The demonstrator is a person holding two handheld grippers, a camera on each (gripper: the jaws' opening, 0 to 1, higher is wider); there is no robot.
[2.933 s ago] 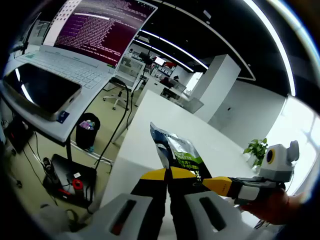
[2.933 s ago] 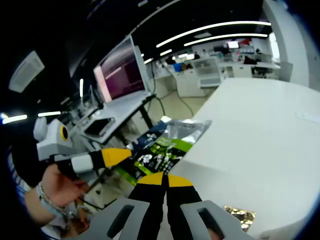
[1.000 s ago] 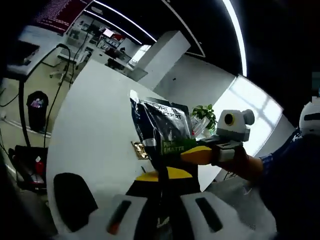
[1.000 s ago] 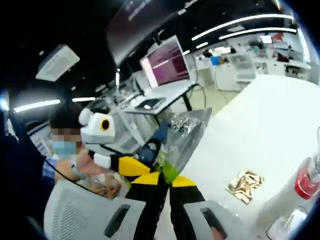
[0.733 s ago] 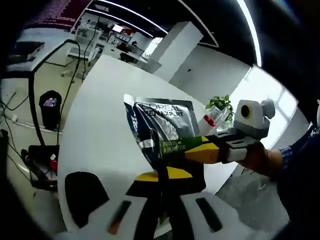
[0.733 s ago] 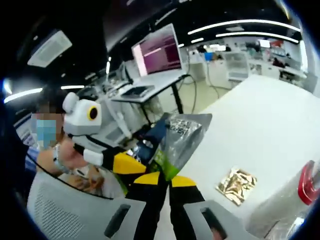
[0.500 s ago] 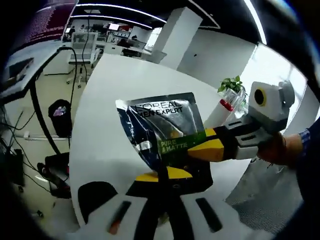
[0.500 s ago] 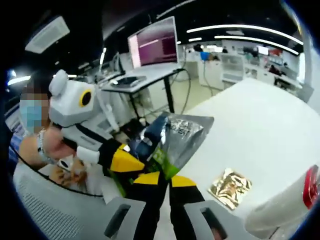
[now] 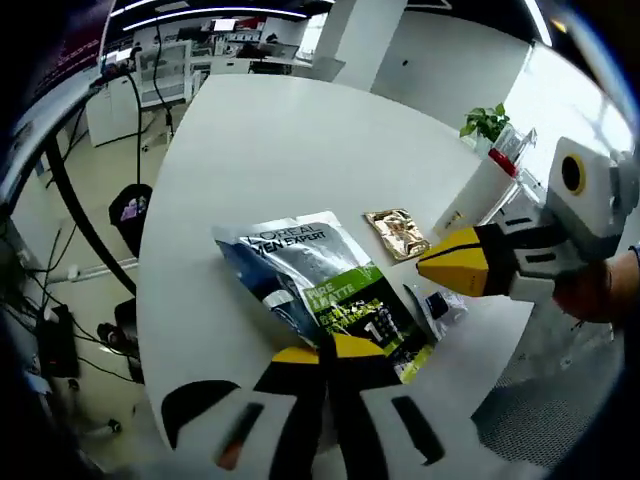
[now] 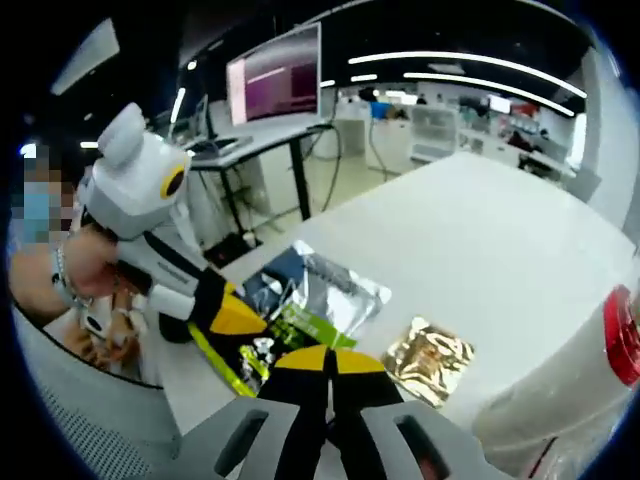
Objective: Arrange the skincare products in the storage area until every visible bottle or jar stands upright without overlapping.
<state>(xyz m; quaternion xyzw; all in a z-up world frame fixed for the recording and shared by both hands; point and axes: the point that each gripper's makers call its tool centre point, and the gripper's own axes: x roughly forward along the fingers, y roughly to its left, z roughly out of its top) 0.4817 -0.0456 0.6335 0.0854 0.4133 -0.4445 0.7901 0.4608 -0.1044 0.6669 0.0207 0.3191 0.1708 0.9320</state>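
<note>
Both tools clamp one sachet (image 9: 322,290) (table-flat), gold packet (image 9: 397,231) beside, red-capped bottle (image 10: 560,385) near.

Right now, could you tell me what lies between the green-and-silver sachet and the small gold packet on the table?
Bare white table. In the left gripper view, a narrow strip of tabletop separates the green-and-silver sachet from the gold packet; the right gripper view shows the same gap.

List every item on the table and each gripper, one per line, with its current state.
green-and-silver sachet: lying flat on the white table, near edge pinched by both grippers.
gold foil packet: flat on the table, apart from the sachet, untouched.
red-capped bottle: upright at the table's edge.
left gripper: shut on the sachet.
right gripper: shut on the sachet.
</note>
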